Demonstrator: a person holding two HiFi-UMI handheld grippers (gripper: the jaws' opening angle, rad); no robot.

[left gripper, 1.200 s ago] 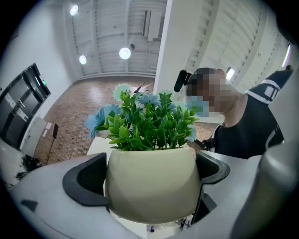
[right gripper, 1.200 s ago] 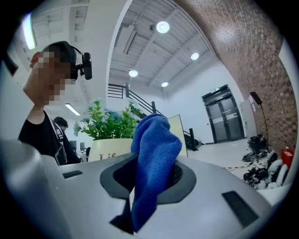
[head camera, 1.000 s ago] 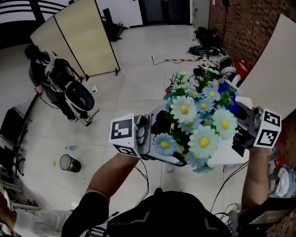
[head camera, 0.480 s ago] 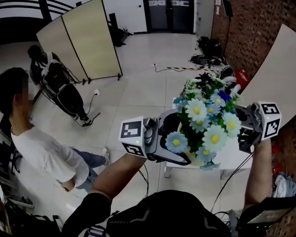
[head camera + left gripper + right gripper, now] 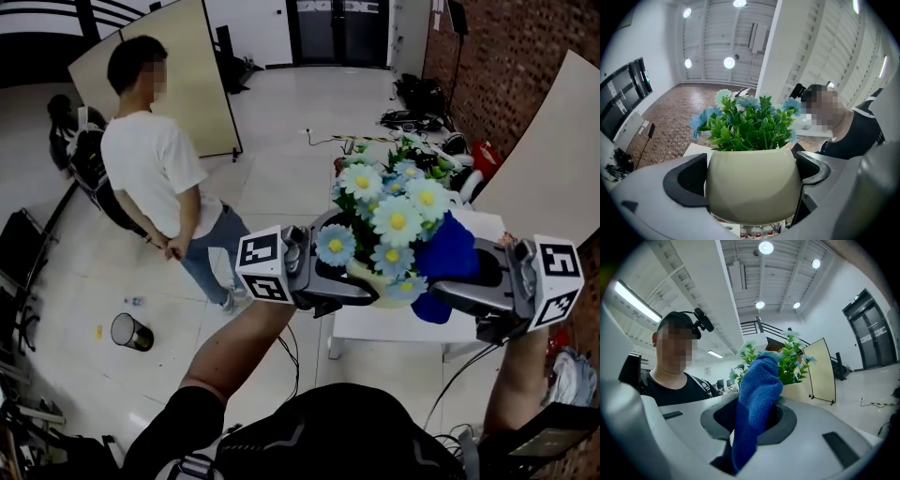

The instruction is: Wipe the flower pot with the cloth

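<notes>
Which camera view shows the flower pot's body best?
The left gripper view: the cream flower pot fills the space between its jaws. The head view shows only a sliver under the flowers; the right gripper view, a part behind the blue cloth.

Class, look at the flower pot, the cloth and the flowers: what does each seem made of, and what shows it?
The flower pot: probably glazed ceramic or smooth plastic; even cream surface with soft sheen.
The cloth: blue microfibre or terry, by its fuzzy nap.
The flowers: likely artificial, fabric or plastic; identical flat petals, stiff leaves.
</notes>
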